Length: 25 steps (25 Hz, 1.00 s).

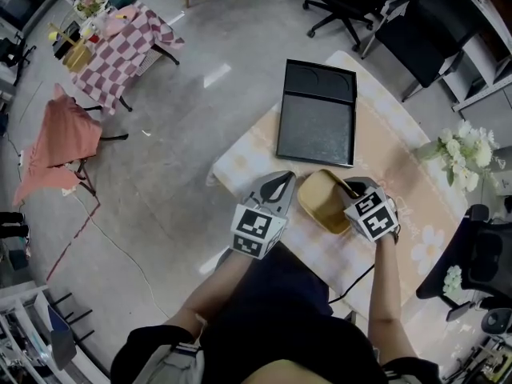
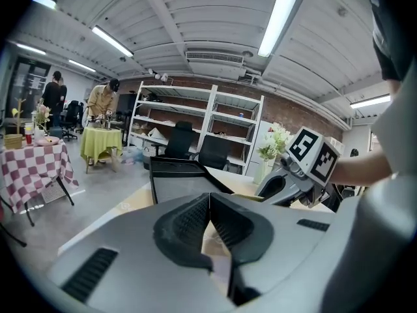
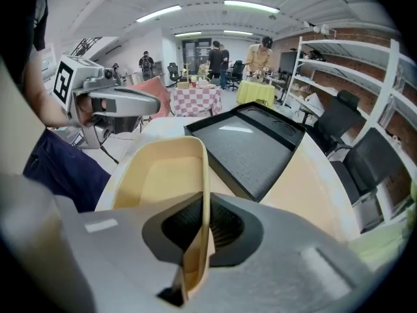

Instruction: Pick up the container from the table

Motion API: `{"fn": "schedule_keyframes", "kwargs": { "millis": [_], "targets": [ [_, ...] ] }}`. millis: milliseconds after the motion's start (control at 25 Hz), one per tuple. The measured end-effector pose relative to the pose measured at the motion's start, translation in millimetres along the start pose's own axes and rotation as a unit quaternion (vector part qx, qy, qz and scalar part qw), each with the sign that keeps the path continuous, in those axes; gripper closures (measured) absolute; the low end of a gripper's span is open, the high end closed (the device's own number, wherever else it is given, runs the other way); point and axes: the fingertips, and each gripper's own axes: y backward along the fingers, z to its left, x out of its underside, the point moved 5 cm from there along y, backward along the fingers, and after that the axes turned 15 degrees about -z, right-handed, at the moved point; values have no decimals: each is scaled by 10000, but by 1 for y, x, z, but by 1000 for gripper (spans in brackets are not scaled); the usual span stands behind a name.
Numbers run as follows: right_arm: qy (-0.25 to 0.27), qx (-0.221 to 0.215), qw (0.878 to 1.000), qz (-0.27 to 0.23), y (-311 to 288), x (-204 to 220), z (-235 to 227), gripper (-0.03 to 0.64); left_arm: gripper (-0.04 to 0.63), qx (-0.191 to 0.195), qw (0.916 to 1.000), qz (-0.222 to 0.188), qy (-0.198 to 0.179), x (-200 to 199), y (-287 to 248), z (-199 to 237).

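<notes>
A tan, shallow plastic container (image 1: pixel 322 202) is tilted just above the flowered tablecloth (image 1: pixel 400 150), near the table's front edge. My right gripper (image 1: pixel 350 189) is shut on its right wall; in the right gripper view the thin wall (image 3: pixel 204 194) runs straight between the ribbed pads (image 3: pixel 225 225), and the container's hollow (image 3: pixel 159 181) opens to the left. My left gripper (image 1: pixel 282 179) hovers just left of the container, its jaws shut with nothing between them (image 2: pixel 210 204). It shows in the right gripper view as a grey body (image 3: pixel 120 103) beyond the container.
A black rectangular tray (image 1: pixel 317 115) lies on the table beyond the container. White flowers (image 1: pixel 462 152) stand at the table's right edge. Office chairs (image 1: pixel 352 2) are behind it, with a checkered table (image 1: pixel 120 45) and a pink-draped chair (image 1: pixel 60 138) on the floor at left.
</notes>
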Motion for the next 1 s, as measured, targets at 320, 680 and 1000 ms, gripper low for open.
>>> {"fn": "schedule_keyframes", "kwargs": {
  "millis": [320,680,1000],
  "targets": [
    [-829,936,9884,-864,30,-13,-6,606,583,149,9997,-174,-104,-12,9,-11],
    [-1688,2123,9427,-1944,69,-28,-16,606,583,460,9977,-410,-284,-28,9,-25],
    [-2534,3054,8741,-2802,100,-31,-11,606,583,733,9943,-653,-424,-42,7,-34]
  ]
}}
